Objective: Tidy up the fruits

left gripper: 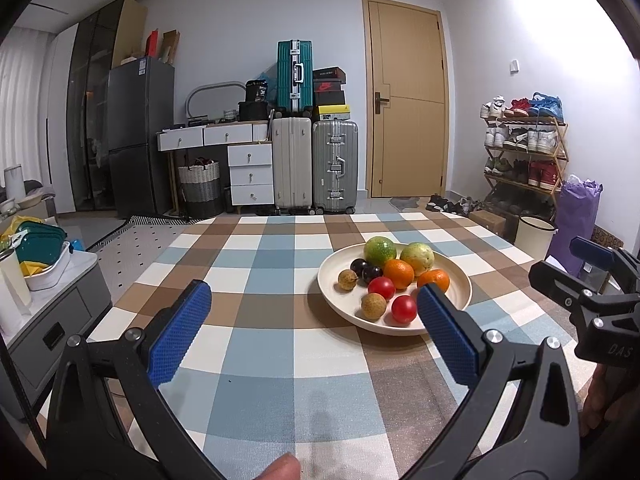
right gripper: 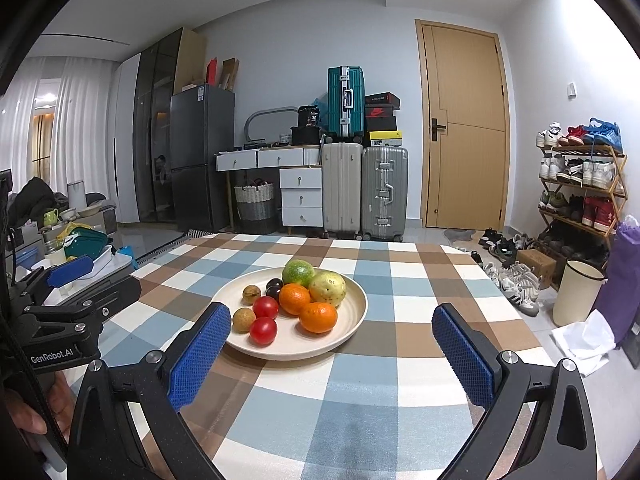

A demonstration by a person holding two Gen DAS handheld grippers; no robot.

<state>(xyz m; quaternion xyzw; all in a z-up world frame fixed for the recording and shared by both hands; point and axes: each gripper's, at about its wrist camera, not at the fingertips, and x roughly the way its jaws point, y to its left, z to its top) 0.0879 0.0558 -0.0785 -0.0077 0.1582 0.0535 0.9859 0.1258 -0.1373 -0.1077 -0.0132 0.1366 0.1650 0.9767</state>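
A: Checkered surface (left gripper: 256,264), cream plate (left gripper: 460,280) right of centre, all fruit on it. Left hand-held gripper (left gripper: 314,316) hovers spread, empty, right pad overlapping the plate's near rim in view.

B: Right view has the plate (right gripper: 356,300) centre-left. Right hand-held gripper (right gripper: 332,344) also spread wide, holding nothing, just short of the plate.

A: Fruit, big to small: green round fruit (left gripper: 379,251), yellow-green fruit (left gripper: 417,257), two oranges (left gripper: 398,273), two red tomatoes (left gripper: 404,309), two dark plums (left gripper: 359,267), two brown longans (left gripper: 373,306).

B: Only the right view shows white paper (right gripper: 584,338) on the floor. The left view alone shows a fingertip (left gripper: 280,468) at the bottom edge.
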